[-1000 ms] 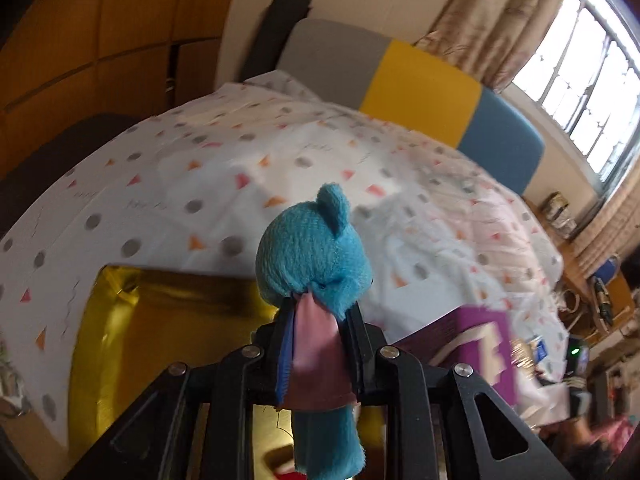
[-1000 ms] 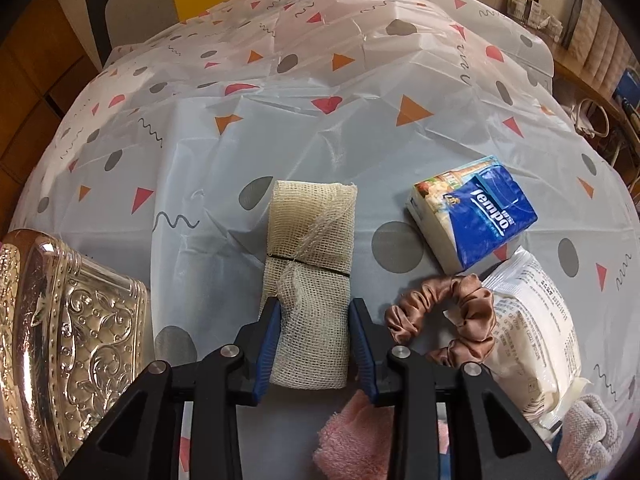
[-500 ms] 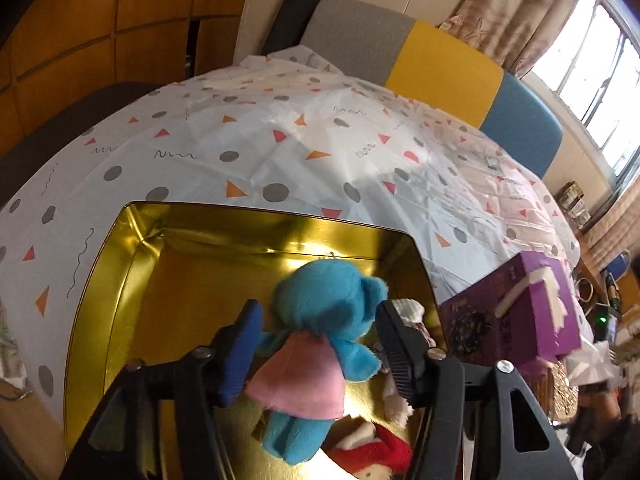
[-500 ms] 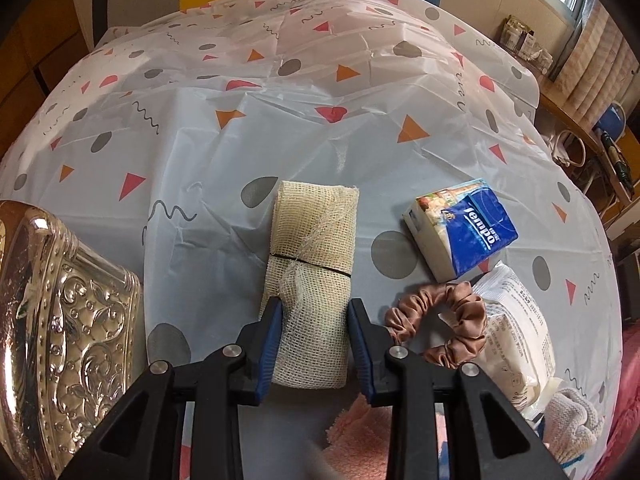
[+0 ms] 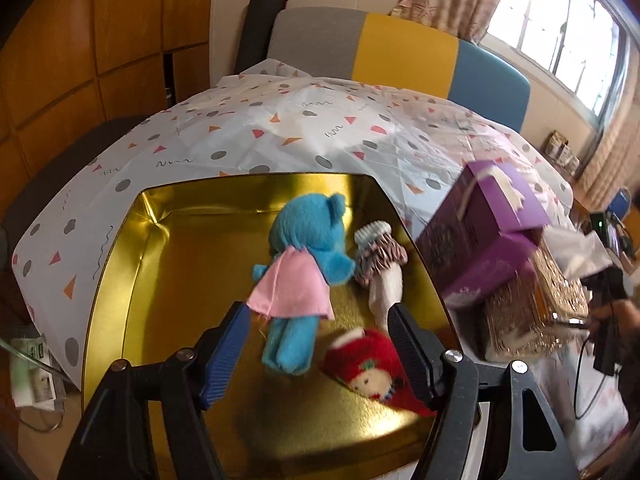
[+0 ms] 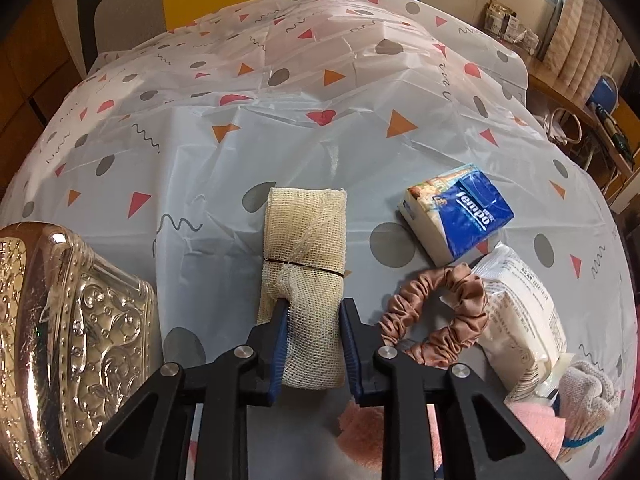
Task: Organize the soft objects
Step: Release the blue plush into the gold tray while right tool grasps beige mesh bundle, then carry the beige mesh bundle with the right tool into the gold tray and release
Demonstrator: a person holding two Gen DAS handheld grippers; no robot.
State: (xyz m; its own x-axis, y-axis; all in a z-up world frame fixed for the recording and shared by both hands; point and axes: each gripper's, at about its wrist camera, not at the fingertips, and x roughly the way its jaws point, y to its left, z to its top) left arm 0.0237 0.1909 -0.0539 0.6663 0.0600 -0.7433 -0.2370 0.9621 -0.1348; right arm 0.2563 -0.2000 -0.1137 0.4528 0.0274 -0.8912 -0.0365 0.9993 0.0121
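In the left wrist view a blue plush bear in a pink dress (image 5: pixel 304 268) lies inside the gold tin (image 5: pixel 120 264), beside a small doll with a brown frilled skirt (image 5: pixel 378 256) and a red sock toy (image 5: pixel 370 364). My left gripper (image 5: pixel 320 320) is open above the tin, jaws wide apart, empty. In the right wrist view my right gripper (image 6: pixel 312 312) is shut on the near end of a beige gauze bundle (image 6: pixel 306 240) that lies on the patterned tablecloth.
A purple box (image 5: pixel 488 236) sits on a gold embossed box (image 5: pixel 532 304) right of the tin. A gold embossed lid (image 6: pixel 60 332) lies left of the gauze. A blue tissue pack (image 6: pixel 460 212), brown scrunchie (image 6: pixel 436 316), white wipes pack (image 6: pixel 516 316), pink cloth (image 6: pixel 368 424) and knit glove (image 6: pixel 588 392) lie to the right.
My left gripper opened and let the blue bear drop into the gold tin, then drew back. My right gripper closed its jaws onto the near end of the gauze bundle.
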